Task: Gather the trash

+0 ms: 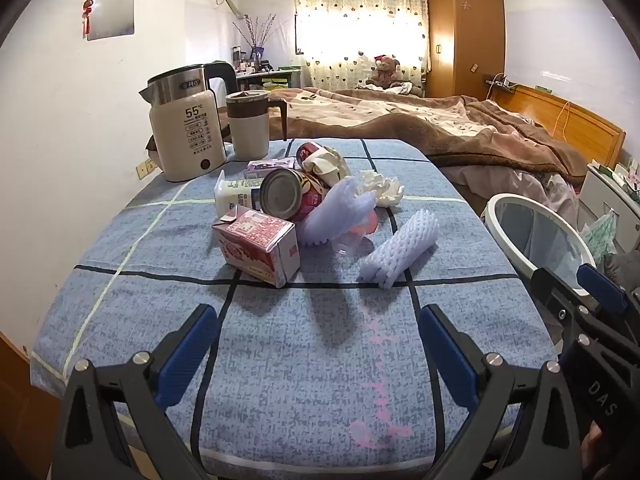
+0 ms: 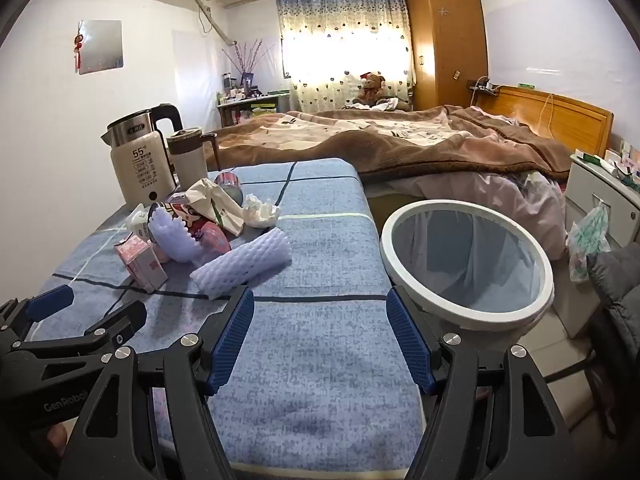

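Observation:
A heap of trash lies on the blue checked table [image 1: 304, 344]: a pink carton [image 1: 258, 244], a red tin can [image 1: 288, 196] on its side, a white milk carton [image 1: 234, 196], two pale foam fruit nets [image 1: 400, 254], crumpled white tissue [image 1: 382, 188] and a cloth bag [image 1: 324, 164]. My left gripper [image 1: 318, 332] hovers open over the near table edge, well short of the heap. My right gripper [image 2: 320, 320] is open too, nothing between its pads, with the nearer foam net [image 2: 244, 266] just beyond its left finger. A white-rimmed bin [image 2: 468, 308] with a liner stands right of the table.
A kettle [image 1: 186, 128] and a lidded mug [image 1: 248, 124] stand at the table's far left corner. Behind is a bed [image 1: 460, 128] with a brown blanket, a wardrobe [image 1: 464, 28] and a white cabinet [image 2: 600, 204]. A grey jacket [image 2: 620, 292] lies at the right.

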Demonstrator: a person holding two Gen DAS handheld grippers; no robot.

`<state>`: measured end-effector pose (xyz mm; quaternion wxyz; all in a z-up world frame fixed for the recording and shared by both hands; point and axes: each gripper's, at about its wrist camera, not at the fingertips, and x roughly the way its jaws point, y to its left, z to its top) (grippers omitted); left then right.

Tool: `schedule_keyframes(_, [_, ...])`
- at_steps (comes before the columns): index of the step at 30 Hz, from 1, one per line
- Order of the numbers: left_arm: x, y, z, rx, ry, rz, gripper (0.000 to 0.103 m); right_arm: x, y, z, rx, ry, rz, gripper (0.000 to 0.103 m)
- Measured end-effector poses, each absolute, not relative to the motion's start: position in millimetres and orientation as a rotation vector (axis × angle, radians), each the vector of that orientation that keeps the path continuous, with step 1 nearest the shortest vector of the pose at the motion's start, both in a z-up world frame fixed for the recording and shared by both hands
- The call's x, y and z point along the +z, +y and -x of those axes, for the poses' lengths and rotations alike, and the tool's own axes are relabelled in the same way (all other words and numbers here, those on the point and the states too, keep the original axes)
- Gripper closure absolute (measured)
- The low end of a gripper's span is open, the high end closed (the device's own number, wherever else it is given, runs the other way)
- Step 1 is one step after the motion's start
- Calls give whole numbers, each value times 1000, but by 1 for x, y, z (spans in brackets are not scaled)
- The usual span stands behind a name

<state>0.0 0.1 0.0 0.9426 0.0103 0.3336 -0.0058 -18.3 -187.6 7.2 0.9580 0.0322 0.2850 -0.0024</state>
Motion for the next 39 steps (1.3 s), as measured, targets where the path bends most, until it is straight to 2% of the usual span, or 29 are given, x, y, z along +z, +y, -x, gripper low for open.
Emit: schedule_keyframes(39, [2, -2, 3, -4, 673, -35, 1, 13, -189, 23, -23, 562, -62, 34])
